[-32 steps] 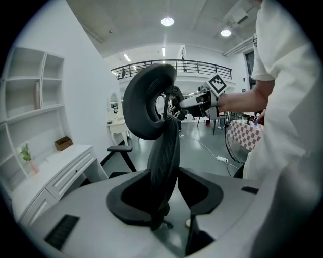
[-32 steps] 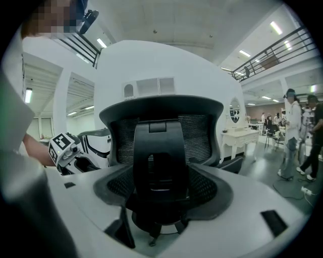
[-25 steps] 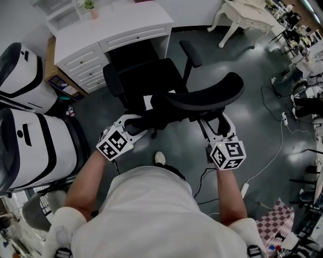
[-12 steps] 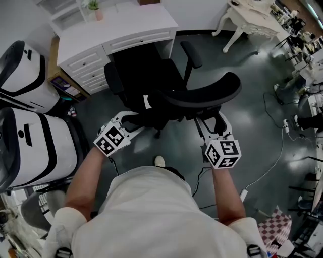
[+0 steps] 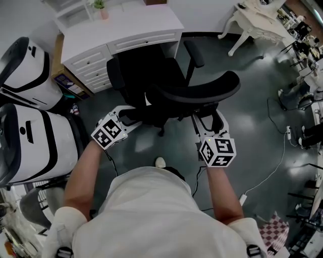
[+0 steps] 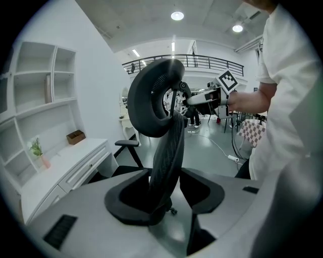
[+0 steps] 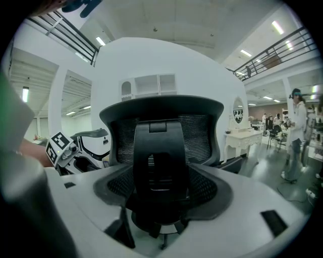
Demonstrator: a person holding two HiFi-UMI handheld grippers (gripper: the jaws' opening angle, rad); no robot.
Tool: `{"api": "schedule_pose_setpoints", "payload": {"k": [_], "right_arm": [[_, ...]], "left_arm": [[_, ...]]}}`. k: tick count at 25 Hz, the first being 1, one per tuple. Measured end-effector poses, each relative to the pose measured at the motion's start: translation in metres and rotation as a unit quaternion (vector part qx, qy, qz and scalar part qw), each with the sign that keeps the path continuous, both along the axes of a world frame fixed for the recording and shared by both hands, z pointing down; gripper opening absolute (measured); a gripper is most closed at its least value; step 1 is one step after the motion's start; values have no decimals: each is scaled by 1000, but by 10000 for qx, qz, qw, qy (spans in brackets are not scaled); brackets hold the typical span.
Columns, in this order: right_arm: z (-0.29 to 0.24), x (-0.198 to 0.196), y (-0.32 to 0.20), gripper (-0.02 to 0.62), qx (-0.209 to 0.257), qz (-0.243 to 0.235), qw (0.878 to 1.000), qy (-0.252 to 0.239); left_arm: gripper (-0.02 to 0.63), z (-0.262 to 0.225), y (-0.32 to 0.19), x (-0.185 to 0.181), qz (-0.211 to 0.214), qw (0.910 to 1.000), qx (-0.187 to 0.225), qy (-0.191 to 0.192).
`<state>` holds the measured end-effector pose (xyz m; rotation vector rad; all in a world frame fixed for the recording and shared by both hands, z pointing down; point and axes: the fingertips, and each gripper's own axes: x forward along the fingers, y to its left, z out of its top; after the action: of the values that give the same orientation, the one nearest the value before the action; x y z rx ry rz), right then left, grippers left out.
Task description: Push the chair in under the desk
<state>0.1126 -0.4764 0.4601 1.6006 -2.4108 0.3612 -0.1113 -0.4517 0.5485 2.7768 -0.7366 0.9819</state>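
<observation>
Black office chair point(image 5: 151, 75) sits mid-frame in the head view, backrest toward the person, seat front at the knee opening of the white desk point(image 5: 121, 27) across the upper left and centre; armrests and back are out over the grey floor point(image 5: 252, 101). Left gripper point(image 5: 127, 115) is at the lower left edge of the backrest. In the left gripper view the left gripper point(image 6: 169, 194) has its fingers point(image 6: 128, 201) apart and just been opening, with the thin side edge of the chair point(image 6: 154, 101) standing in the gap; it runs close along the frame-left pad, and I cannot tell if the pad touches it. Right gripper point(image 5: 208, 120) is behind the backrest, right of centre. In the right gripper view the right gripper point(image 7: 161, 204) has its fingers point(image 7: 108, 186) spread wide, the central spine of the chair point(image 7: 161, 136) standing between them and filling only the middle of the gap, clear of both pads. Neither gripper is clamped. Two white-and-black pods point(image 5: 30, 126) stand at the left edge and a small plant pot point(image 5: 103, 10) on the desk top.
</observation>
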Motion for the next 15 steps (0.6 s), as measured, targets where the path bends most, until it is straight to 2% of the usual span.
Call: {"api": "schedule_pose_setpoints", "payload": {"k": [15], "right_arm": [[2,-29,-34,313,-31,4,10000,16]], "left_arm": [[206,4,-38,-30,-353,9992,-105,-151]]}}
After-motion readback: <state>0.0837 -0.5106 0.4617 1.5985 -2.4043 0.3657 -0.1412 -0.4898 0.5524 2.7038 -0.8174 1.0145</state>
